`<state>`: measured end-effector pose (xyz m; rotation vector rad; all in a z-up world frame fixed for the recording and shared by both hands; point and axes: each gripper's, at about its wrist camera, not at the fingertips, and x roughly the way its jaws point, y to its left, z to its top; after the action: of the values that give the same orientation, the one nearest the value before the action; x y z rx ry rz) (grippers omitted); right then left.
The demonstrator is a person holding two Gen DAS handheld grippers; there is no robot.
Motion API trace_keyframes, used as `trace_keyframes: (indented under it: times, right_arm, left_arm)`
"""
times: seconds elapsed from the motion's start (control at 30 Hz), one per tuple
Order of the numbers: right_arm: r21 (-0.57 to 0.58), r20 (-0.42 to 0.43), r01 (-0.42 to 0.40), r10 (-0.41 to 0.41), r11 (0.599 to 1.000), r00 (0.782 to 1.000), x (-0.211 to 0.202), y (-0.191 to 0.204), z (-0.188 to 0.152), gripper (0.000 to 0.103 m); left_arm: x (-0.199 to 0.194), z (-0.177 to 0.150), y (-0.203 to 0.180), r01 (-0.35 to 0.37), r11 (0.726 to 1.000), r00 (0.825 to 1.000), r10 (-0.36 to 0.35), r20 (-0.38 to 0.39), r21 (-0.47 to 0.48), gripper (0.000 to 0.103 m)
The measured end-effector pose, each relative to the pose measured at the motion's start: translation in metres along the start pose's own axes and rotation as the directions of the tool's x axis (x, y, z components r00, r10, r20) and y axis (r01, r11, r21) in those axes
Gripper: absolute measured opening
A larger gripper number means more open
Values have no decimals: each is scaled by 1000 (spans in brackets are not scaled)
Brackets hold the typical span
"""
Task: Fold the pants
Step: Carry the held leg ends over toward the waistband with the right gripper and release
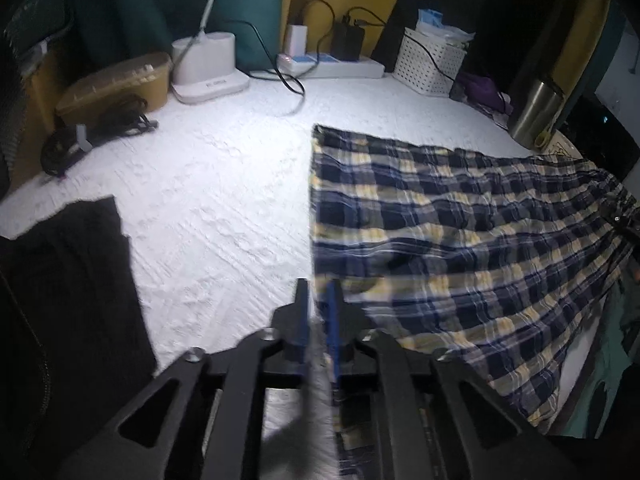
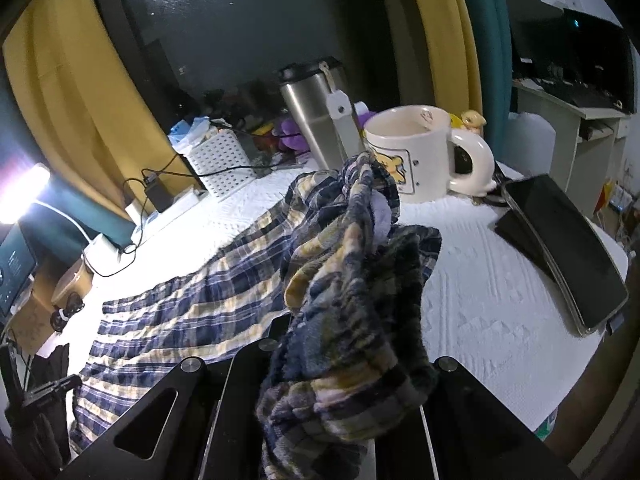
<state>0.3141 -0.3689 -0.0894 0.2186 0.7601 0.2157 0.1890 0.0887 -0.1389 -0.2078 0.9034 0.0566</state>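
The plaid pants (image 1: pixel 460 216), navy, yellow and white, lie spread on the white textured table cover (image 1: pixel 208 200), from the centre to the right. My left gripper (image 1: pixel 319 300) is nearly shut at the near-left hem, with plaid cloth pinched between its fingers. In the right wrist view the pants (image 2: pixel 208 288) stretch away to the left. The other end is bunched and lifted in front of the camera (image 2: pixel 352 312). My right gripper is shut on that bunch; its fingertips are hidden under the cloth.
Along the back stand a lamp base (image 1: pixel 204 68), power strip (image 1: pixel 332 65), white basket (image 1: pixel 432 60) and tan box (image 1: pixel 116 82). A steel tumbler (image 2: pixel 316 120), cream mug (image 2: pixel 420 148) and dark phone (image 2: pixel 568 252) sit near the right end. Black cloth (image 1: pixel 68 280) lies at left.
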Motion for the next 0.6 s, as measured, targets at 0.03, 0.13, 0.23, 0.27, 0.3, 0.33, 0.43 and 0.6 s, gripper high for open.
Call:
trace_keyframes:
  times: [0.03,0.13,0.23,0.27,0.3,0.33,0.43,0.6]
  right_arm:
    - [-7,4,-4,4,1000,1000,-2,4,2,10]
    - [-26,15,-14,15,1000,1000,-8,14,5,10]
    - [-49,24,-31,33,998,999,-14,29,8,10]
    - [-53,25,-36,37,998,999,-14,32,8,10]
    - [-60,27,-42,44,997,999,-16,38,9,10]
    - [-66,28,-47,49,997,998,-17,43,10,10]
    - [-90,30,-65,68,994,997,-19,61,11,10]
    - [-137,24,-87,92,987,996,-20,93,13,10]
  left_arm:
    - [-2,1,1,-2,1000,1000,2,9,2,36]
    - [-8,6,7,-1,1000,999,1,40,6,51]
    - [-12,10,12,-4,1000,998,3,62,11,51]
    - [-14,11,14,-2,1000,998,1,68,11,51]
    - [-15,12,17,-1,1000,997,1,75,11,51]
    - [-17,13,19,-1,1000,997,0,79,11,51]
    - [-22,16,24,2,1000,995,-3,97,12,51]
    - [-29,17,36,15,1000,992,-15,126,0,52]
